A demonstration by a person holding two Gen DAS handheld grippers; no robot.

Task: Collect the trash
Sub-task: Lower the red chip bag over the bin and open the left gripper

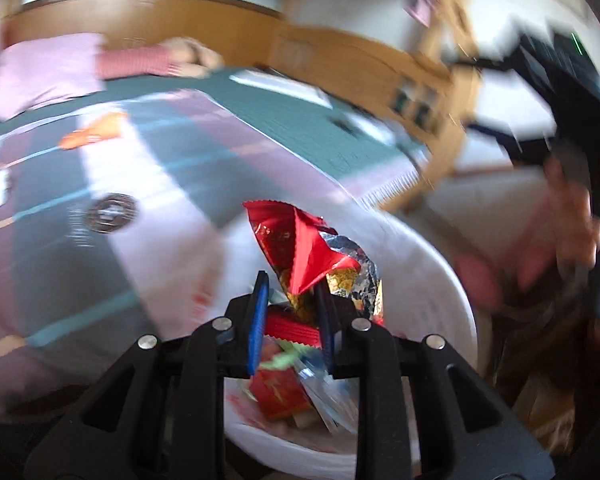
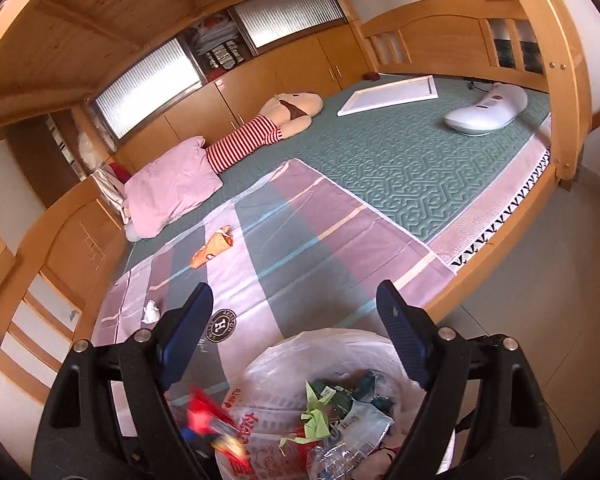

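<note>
Blue-padded fingers (image 1: 260,312) of the left gripper (image 1: 292,320) stand close together, nipping the lower end of a red snack wrapper (image 1: 300,248) that rises toward 12 o'clock, its foil lining showing on the right side. Directly beneath it sits the white trash bag (image 1: 432,272), mouth open, with red, green and clear packets (image 1: 280,392) heaped inside. In the right wrist view the same red wrapper (image 2: 208,420) appears blurred at 7 o'clock, over the bag's rim (image 2: 320,340).

The right gripper (image 2: 296,340) hangs above the bag with its fingers spread wide and nothing between them.

Out on the bed, an orange wrapper (image 2: 214,246) lies on the striped pink-and-grey sheet (image 2: 300,232) at about 11 o'clock from the right gripper, and a crumpled white scrap (image 2: 151,312) rests near the sheet's left edge at 9 o'clock, beside the left finger. Farther back lie a pink pillow (image 2: 168,184), a doll in a red-striped top (image 2: 252,136), a white frame (image 2: 388,94) at 1 o'clock and a white curved device (image 2: 484,110) at 2 o'clock on the green mattress (image 2: 400,168).
</note>
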